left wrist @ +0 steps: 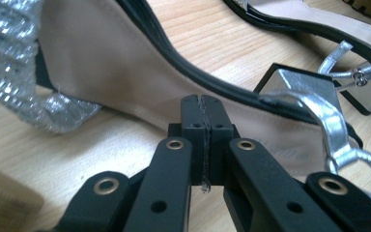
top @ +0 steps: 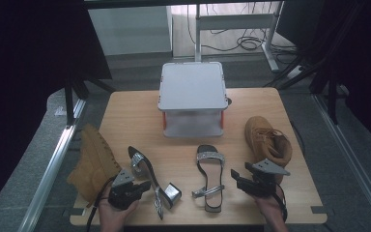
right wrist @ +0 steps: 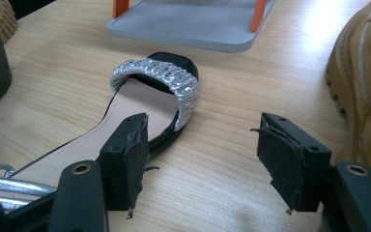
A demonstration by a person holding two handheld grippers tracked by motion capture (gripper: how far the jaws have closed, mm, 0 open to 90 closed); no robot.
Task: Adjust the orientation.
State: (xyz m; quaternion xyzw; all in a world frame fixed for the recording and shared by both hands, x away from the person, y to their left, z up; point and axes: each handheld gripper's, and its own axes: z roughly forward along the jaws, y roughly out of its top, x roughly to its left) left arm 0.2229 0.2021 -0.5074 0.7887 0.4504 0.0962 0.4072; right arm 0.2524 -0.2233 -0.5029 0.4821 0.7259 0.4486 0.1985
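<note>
Light wooden table [top: 125, 111] on grey floor [top: 24, 159]. Dark curtains [top: 24, 43] at both sides. Metal desk frame [top: 234, 21], cables [top: 249, 43] behind.

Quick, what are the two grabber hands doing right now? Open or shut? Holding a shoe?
Left gripper: shut, jaws pressed together, holding nothing, by the sandal.
Right gripper: open, holding nothing.

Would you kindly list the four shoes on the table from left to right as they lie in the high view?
Left tan boot → tipped sandal → flat sandal → right tan boot.
</note>
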